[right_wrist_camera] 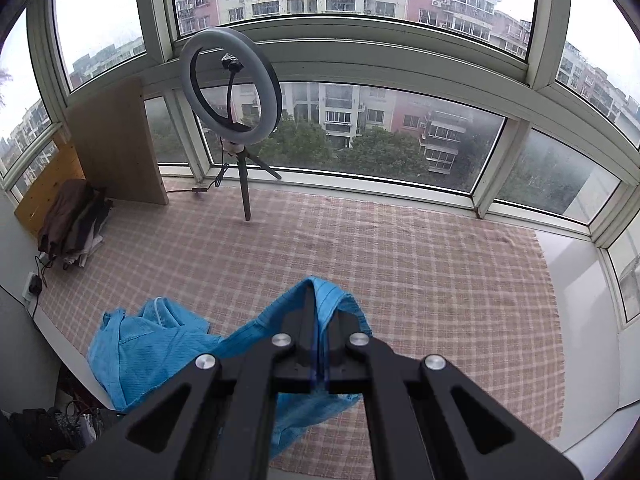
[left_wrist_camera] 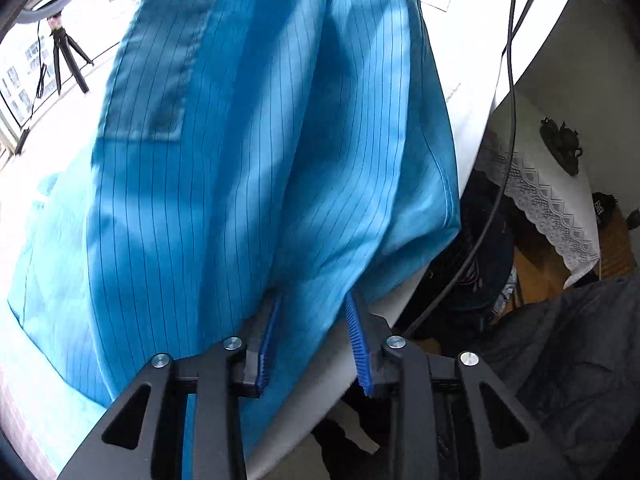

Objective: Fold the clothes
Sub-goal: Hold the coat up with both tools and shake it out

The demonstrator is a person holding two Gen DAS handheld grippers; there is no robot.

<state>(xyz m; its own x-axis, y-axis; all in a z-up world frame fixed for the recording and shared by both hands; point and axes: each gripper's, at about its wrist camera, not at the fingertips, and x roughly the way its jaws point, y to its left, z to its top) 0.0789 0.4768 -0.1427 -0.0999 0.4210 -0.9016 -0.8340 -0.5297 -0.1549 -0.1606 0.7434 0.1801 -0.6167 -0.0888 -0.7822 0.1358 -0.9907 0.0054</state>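
Left wrist view: the left claw [left_wrist_camera: 314, 344] stands partly open, its ribbed blue pads [left_wrist_camera: 359, 350] on either side of a hanging fold of the blue striped garment [left_wrist_camera: 248, 168]. Fabric lies between the jaws, but whether the pads press on it is hard to tell. The cloth rises ahead of and above the claw, probably lifted so an edge can be found. Below the claw the white table [left_wrist_camera: 320, 412] edge shows; the garment's top is cut off.

Right wrist view: the right claw [right_wrist_camera: 318, 332] is clamped shut on a bunched edge of the same garment, holding it up above the checked cloth [right_wrist_camera: 400, 272], likely to keep it taut. The rest sags left of and below the claw. The pads are buried in fabric, and a ring light [right_wrist_camera: 230, 84] stands far ahead.
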